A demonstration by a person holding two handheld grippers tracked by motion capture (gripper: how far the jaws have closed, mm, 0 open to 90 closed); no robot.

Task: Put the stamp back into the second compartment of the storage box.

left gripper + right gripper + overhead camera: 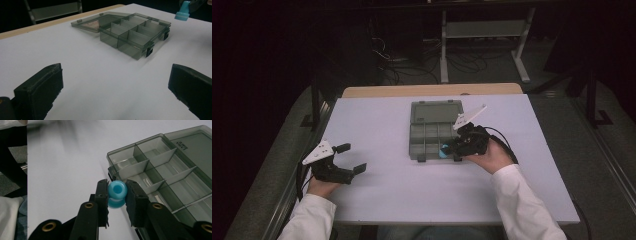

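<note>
While the left gripper [348,159] rests released, the right gripper [117,191] clenches a blue spool [117,190] just beside the compartment box [160,157] near edge.

Left tongs [346,159] at 8 o'clock, jaws spread wide, held low in the left hand [321,186]. Right tongs [451,148] at centre, jaws clamped together, right hand [490,157] behind.

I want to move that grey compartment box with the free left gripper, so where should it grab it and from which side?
Probably the box's left side wall, coming from the left where the open left gripper already sits. That wall is a straight thin upright edge with an empty compartment behind it, so one jaw fits inside. Avoid the flat-lying lid and the front, where the right gripper holds the blue spool.
</note>
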